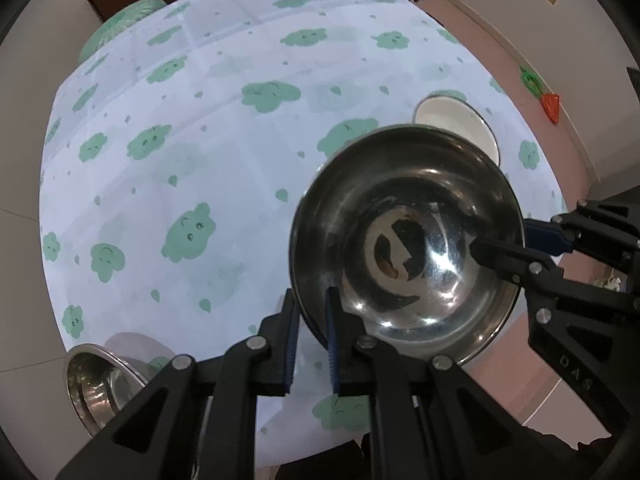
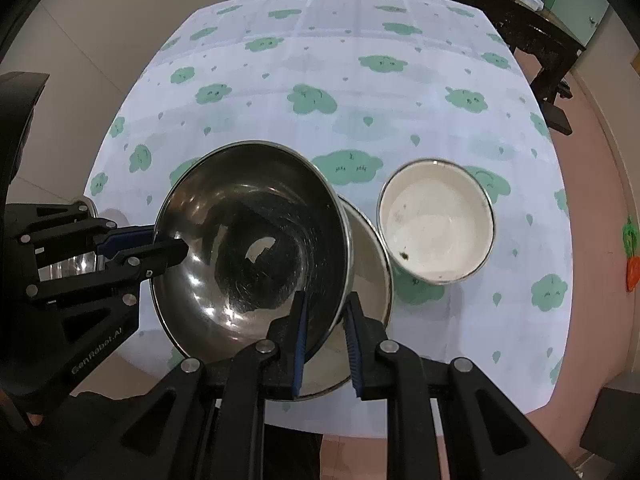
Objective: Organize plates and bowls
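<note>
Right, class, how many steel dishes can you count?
3: the held dish, gripped by its rim; the lower dish beneath it; the edge dish near the table's left edge. Others may be hidden.

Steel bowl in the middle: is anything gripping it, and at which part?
Both grippers hold the steel bowl by its rim, on opposite sides: the left gripper on one edge, the right gripper on the other, each with one finger inside and one outside the wall.

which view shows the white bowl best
The right wrist view: the white bowl sits fully in sight on the tablecloth, its whole rim and inside visible. In the left wrist view only an upper slice of it shows behind the held steel bowl.
</note>
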The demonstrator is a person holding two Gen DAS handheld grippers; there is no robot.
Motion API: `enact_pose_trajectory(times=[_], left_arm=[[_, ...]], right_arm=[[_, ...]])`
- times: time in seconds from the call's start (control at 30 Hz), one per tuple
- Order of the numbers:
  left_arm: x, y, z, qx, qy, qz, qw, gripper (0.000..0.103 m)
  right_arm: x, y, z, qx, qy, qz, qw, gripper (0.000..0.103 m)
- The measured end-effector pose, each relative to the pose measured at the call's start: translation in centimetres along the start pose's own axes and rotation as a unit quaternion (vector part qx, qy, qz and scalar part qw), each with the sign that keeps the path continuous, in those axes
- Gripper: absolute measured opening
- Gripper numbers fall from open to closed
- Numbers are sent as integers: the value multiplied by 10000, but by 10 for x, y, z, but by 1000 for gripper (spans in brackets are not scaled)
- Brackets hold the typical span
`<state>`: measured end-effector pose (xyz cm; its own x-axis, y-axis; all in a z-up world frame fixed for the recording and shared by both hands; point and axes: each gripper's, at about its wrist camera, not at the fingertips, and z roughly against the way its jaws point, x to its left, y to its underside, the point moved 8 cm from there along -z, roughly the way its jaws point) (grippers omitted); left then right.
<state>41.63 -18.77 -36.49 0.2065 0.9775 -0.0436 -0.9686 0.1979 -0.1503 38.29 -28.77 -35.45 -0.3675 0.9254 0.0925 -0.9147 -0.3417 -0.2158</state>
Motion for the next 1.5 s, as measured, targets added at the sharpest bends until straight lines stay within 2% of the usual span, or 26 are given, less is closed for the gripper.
enact_pose_trajectory(times=[0.5,1.3,1.5], left_arm=[[-5,8,-16,212,4,-69,9998,9],[-17,8,-22,314,-36,-358,9989,10],[-19,7,-22,312,-17,-373,9988,15]], right_arm=[[-1,12,-15,244,-60,-30,9997,20],[-7,28,-33,634,-96,-27,9979,21],[-5,28,-37,720,-114,11,9973,21]])
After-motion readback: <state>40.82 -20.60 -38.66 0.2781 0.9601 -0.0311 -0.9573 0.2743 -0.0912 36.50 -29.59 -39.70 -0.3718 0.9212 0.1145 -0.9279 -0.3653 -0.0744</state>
